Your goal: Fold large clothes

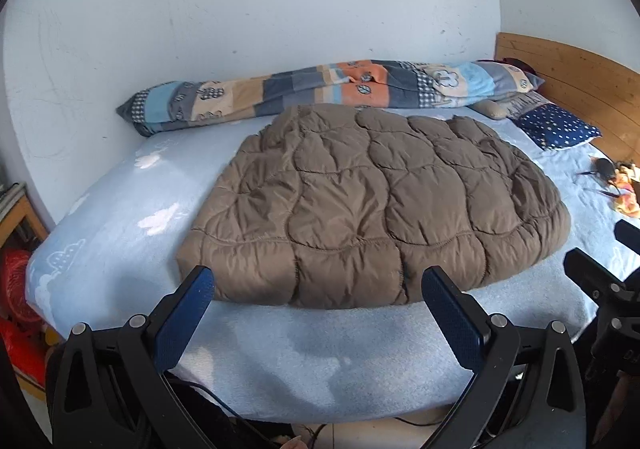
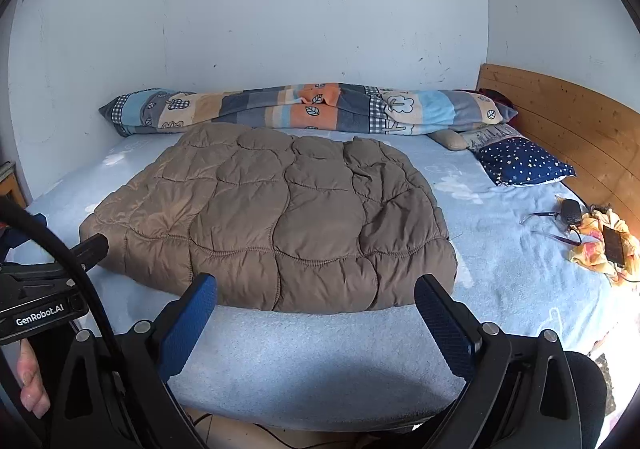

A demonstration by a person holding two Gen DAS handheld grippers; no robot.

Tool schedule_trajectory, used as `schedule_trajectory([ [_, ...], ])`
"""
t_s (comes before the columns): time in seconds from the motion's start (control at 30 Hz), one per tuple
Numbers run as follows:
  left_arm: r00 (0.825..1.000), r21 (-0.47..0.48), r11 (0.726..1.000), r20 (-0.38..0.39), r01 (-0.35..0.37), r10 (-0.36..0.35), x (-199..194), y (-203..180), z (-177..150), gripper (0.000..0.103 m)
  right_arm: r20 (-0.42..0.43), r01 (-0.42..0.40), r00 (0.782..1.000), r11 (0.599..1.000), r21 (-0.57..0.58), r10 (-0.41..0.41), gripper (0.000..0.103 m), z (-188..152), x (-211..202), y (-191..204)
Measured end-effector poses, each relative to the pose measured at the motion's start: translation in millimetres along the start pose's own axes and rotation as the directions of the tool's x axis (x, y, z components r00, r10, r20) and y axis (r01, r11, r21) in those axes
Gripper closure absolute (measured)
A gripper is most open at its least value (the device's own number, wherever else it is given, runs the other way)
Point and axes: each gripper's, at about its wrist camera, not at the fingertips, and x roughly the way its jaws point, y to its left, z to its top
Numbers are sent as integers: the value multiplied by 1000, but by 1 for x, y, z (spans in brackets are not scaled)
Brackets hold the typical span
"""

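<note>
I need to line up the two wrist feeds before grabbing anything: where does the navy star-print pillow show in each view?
Left wrist: navy star-print pillow at far right, beside the wooden headboard.
Right wrist: pillow right of centre, beyond the brown quilted coat.
Shared landmark: the patchwork blanket roll along the wall.

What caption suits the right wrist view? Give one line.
Open right gripper hovers before a folded brown quilted coat on a blue bed.

Surface: I see a bed [image 2: 500, 289] under a pale blue cloud-print sheet.
Centre: folded brown quilted coat [image 2: 276, 217].
Far edge: rolled patchwork blanket [image 2: 304, 111].
Right: star-print navy pillow [image 2: 520, 165], yellow cloth [image 2: 600, 249] bearing a dark phone [image 2: 614, 247].
</note>
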Motion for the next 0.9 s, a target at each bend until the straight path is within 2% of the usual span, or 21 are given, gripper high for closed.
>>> schedule_trajectory([
  [0.03, 1000, 7, 1000, -11, 0, 0, 1, 0, 1, 0, -5, 1, 1000, 1000, 4, -1, 2, 0, 1, -1],
  [0.1, 999, 27, 999, -8, -46, 46, 2, -1, 1, 0, -16, 6, 1000, 1000, 12, -5, 2, -1, 4, -2],
  [0.27, 998, 46, 998, -49, -42, 44, 10, -1, -1, 0, -30, 9, 1000, 1000, 28, -8, 2, -1, 7, -5],
  [0.33, 995, 59, 995, -55, -78, 81, 12, -2, -1, 0, -31, 9, 999, 1000, 29, -8, 2, -1, 7, -6],
  [0.47, 992, 86, 991, -66, -106, 112, 14, -6, -2, 0, -38, 7, 999, 999, 31, -6, 2, -1, 8, -7],
  [0.6, 992, 90, 991, -66, -101, 107, 13, -7, -2, 0, -43, 7, 999, 999, 41, -6, 2, -1, 9, -8],
  [0.7, 987, 110, 985, -83, -131, 141, 17, -9, -1, 0, -51, 12, 999, 999, 41, -10, 2, -1, 10, -8],
  [0.9, 981, 127, 986, -145, -113, 131, 26, -11, -5, 0, -55, 12, 998, 999, 40, -10, 2, -2, 11, -7],
])
